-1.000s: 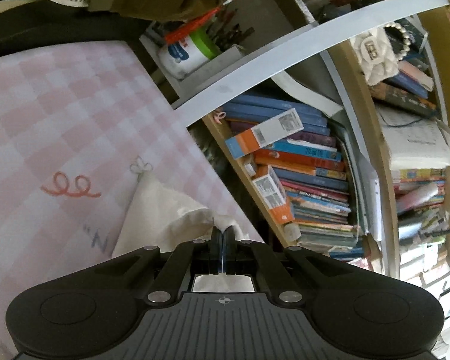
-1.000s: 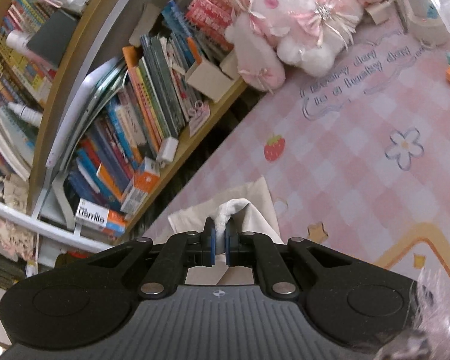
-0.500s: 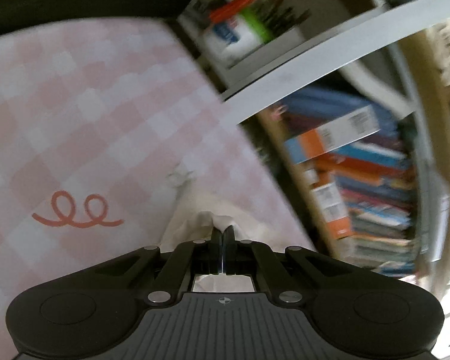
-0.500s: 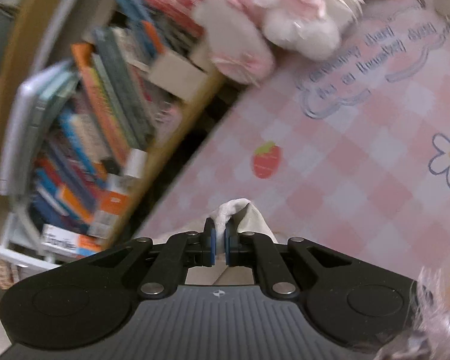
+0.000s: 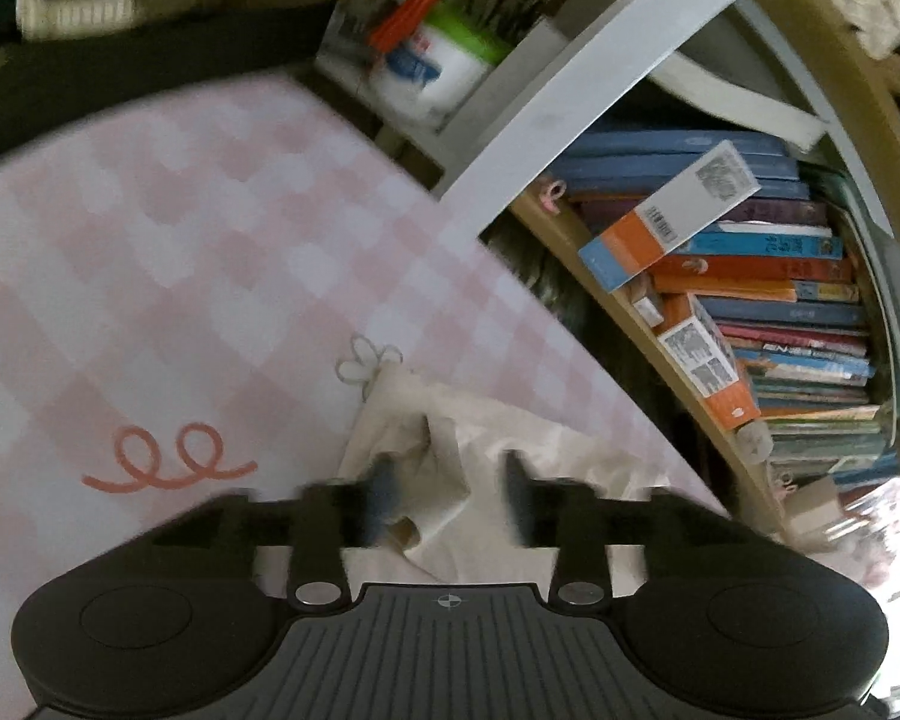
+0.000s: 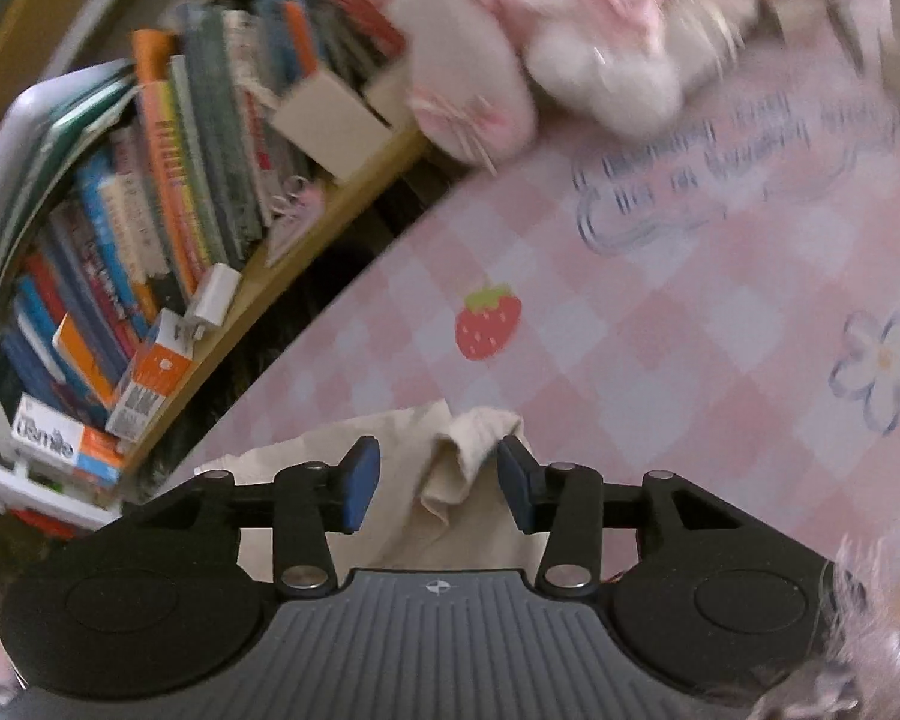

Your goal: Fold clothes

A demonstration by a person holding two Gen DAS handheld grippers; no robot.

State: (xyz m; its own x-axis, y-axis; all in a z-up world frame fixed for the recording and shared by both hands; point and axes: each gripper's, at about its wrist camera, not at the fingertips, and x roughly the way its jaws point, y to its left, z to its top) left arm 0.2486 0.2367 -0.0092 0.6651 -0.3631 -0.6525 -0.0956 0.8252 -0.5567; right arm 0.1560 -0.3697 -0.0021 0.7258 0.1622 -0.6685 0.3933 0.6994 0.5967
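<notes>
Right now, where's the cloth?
The cloth lies on the pink mat at its shelf-side edge, bunched just below the strawberry print in the right wrist view.

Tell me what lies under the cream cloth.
The cream cloth lies on the pink checked mat, near its edge by the bookshelf. The mat's pattern beneath the cloth is covered.

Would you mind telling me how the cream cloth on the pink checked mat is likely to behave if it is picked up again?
The cream cloth looks floppy: it slumps in soft creases between the pads of the opening right gripper. It is probably light, since a thin bunched corner stands by itself. It would likely sag and unfold if lifted by one point from the pink checked mat.
</notes>
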